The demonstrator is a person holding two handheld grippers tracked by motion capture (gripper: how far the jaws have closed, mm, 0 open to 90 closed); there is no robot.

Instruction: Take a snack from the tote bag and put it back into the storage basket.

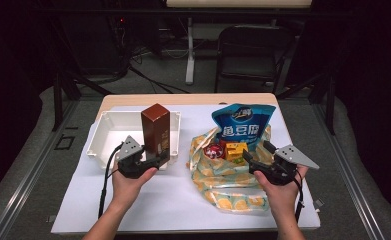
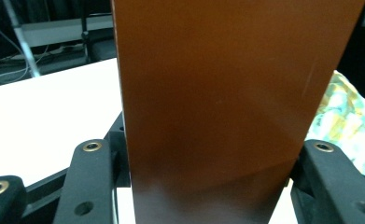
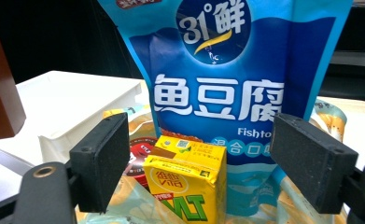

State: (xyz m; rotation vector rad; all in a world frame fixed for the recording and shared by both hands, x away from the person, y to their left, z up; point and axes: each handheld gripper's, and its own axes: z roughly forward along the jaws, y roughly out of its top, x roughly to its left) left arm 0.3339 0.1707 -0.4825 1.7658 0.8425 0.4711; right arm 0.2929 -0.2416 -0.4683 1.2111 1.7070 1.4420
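A tall brown box point(image 1: 156, 131) stands upright at the front right corner of the white bin point(image 1: 108, 131). My left gripper point(image 1: 159, 159) is shut on the box's lower part. In the left gripper view the brown box point(image 2: 217, 93) sits tight between both jaws of the left gripper point(image 2: 207, 150). My right gripper point(image 1: 255, 155) is open beside a cloth bag point(image 1: 223, 187) printed with orange slices. The bag holds a blue snack pouch point(image 1: 243, 127), a yellow drink carton point(image 1: 234, 149) and a red packet point(image 1: 213, 150). Just ahead of the open right gripper point(image 3: 207, 161) sits the yellow carton point(image 3: 187, 184), in front of the blue pouch point(image 3: 227, 79).
A white sheet point(image 1: 148, 200) covers the table, bare in front of both hands. The bin point(image 3: 77, 102) looks empty inside. A dark folding chair point(image 1: 250, 52) and a table leg point(image 1: 190, 50) stand beyond the table's far edge.
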